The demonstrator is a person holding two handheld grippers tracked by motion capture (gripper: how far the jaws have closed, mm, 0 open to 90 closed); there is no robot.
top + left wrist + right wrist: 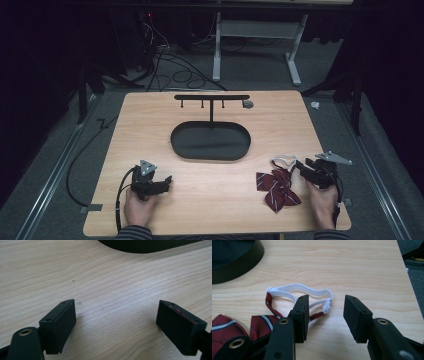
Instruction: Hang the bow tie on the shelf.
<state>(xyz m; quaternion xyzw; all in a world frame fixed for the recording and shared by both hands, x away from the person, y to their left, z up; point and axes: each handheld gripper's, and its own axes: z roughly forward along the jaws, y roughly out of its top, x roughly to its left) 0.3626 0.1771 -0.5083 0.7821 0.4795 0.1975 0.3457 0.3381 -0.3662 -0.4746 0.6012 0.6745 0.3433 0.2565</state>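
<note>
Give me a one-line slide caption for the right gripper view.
Right hand-held gripper, jaws open, poised over the white elastic loop of a striped maroon bow tie on the wooden table.

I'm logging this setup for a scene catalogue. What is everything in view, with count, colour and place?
table: one, light wood, centre.
tray: one, black, oval, mid-table.
rack: one, black bar with pegs, on a post at the tray's far edge.
bow tie: one, dark red with pale stripes, near right of the table.
strap: one, white loop, on the bow tie, just ahead of the right claw.
cables: several, black, on the floor beyond the table.
frame: one, grey metal, back of the floor.
left claw: one, black, open over bare wood, near left.
right claw: one, black, open, beside the strap.
hands: two, at the near edge.
</note>
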